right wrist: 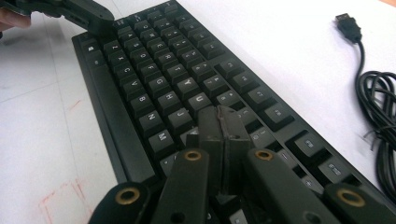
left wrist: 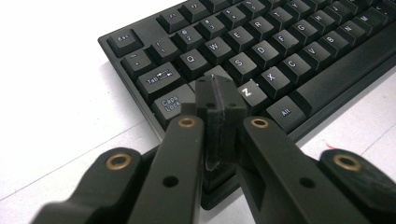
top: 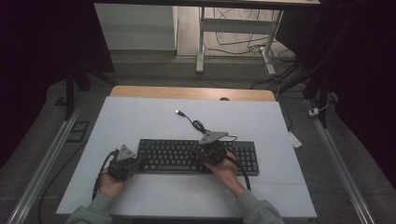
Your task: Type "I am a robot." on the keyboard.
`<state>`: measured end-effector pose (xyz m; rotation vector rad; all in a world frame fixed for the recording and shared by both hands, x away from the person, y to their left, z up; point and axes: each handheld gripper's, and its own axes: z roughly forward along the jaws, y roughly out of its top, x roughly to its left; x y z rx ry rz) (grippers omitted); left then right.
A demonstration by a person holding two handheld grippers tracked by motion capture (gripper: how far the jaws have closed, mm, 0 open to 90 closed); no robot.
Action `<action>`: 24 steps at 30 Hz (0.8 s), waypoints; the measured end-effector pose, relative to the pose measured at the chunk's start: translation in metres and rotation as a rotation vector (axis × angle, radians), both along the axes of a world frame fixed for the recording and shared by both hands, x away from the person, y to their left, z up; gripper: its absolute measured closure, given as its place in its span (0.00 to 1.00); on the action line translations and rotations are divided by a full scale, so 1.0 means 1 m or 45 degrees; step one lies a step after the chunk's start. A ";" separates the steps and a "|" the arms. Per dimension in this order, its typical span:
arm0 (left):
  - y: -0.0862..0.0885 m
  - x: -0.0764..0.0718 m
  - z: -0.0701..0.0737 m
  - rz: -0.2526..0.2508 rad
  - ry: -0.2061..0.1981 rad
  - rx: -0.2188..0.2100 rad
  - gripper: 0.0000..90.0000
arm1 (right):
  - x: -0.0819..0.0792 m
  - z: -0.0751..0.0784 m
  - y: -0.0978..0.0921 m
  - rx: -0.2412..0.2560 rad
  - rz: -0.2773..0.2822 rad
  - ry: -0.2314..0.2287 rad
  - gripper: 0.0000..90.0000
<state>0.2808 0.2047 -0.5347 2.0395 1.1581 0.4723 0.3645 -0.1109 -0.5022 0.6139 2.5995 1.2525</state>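
Observation:
A black keyboard [top: 198,156] lies across the middle of the white table top [top: 140,116]. My left gripper [top: 141,162] is at the keyboard's left end. Its jaws are shut together, and their tips [left wrist: 215,86] sit over the key between Caps Lock [left wrist: 171,103] and S, with nothing held. My right gripper [top: 206,151] is over the keyboard's middle. Its jaws are also shut and empty, and their tips [right wrist: 222,114] sit low over the keys just right of J [right wrist: 180,117]. I cannot tell whether either tip presses a key. The keyboard's cable [top: 199,126] coils behind it and ends in a loose USB plug [top: 179,112].
The coiled cable [right wrist: 379,112] and USB plug [right wrist: 349,25] lie on the table beyond the keyboard. Faint red marks [right wrist: 60,196] show on the near surface. A wooden strip [top: 191,92] edges the far side. Metal rails [top: 42,168] flank the table, and desk legs [top: 201,42] stand behind.

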 end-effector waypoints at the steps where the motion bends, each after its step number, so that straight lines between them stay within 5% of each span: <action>1: 0.000 0.000 0.000 0.000 0.000 0.000 0.98 | 0.000 0.000 0.001 -0.007 0.000 0.001 0.98; 24: 0.000 0.000 -0.001 -0.005 0.004 0.000 0.98 | 0.010 -0.010 0.024 -0.052 -0.010 -0.002 0.99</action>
